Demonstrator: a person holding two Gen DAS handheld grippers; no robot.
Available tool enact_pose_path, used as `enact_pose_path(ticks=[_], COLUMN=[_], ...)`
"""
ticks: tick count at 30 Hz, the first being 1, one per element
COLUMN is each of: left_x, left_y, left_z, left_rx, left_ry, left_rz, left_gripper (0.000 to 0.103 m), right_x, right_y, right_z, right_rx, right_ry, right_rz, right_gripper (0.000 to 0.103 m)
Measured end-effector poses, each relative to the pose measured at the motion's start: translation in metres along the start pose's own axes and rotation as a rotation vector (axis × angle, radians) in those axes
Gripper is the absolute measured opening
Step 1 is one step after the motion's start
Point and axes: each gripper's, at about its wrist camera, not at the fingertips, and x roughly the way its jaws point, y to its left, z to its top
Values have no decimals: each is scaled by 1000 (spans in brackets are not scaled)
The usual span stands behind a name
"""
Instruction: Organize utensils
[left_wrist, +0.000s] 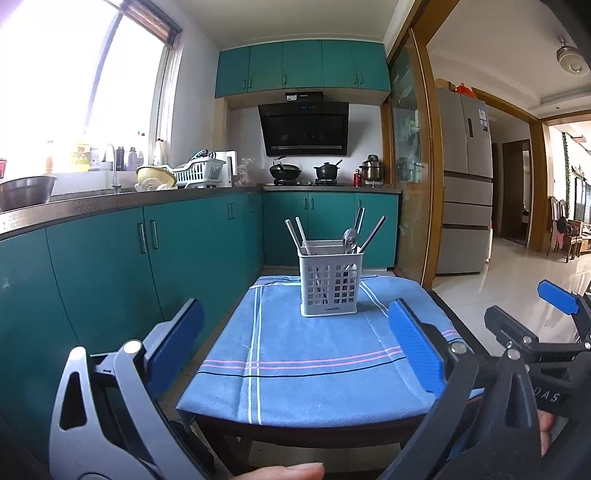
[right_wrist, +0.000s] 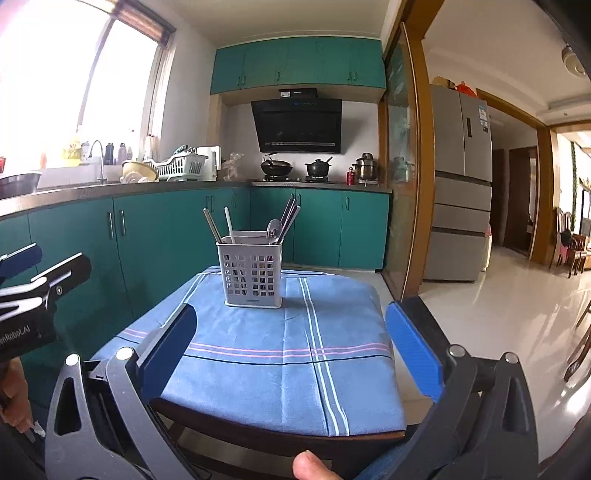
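Two grippers, left gripper (left_wrist: 295, 339) and right gripper (right_wrist: 291, 343), both spread wide, gripping nothing. Utensils (left_wrist: 349, 239) upright in white holder (left_wrist: 328, 284), standing on far part of blue cloth (left_wrist: 295, 369).

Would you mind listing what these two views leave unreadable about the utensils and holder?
- Lower ends of the utensils: both views, hidden behind the holder walls.
- Holder's label: both views, too small to read.
- Divider layout inside the holder: both views, the low angle hides it.
- Table legs: cut off by the grippers.
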Motion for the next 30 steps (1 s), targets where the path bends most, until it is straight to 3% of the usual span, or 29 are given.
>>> enact_pose_path(ticks=[30], left_x=[13], left_y=[1], left_z=[-3], left_rx=[11], left_ry=[30], left_rz=[-4], left_gripper=[99], right_x=[8], right_y=[4], right_z=[-2], right_rx=[-15], right_ry=[21], right_rz=[-3], right_gripper=[100])
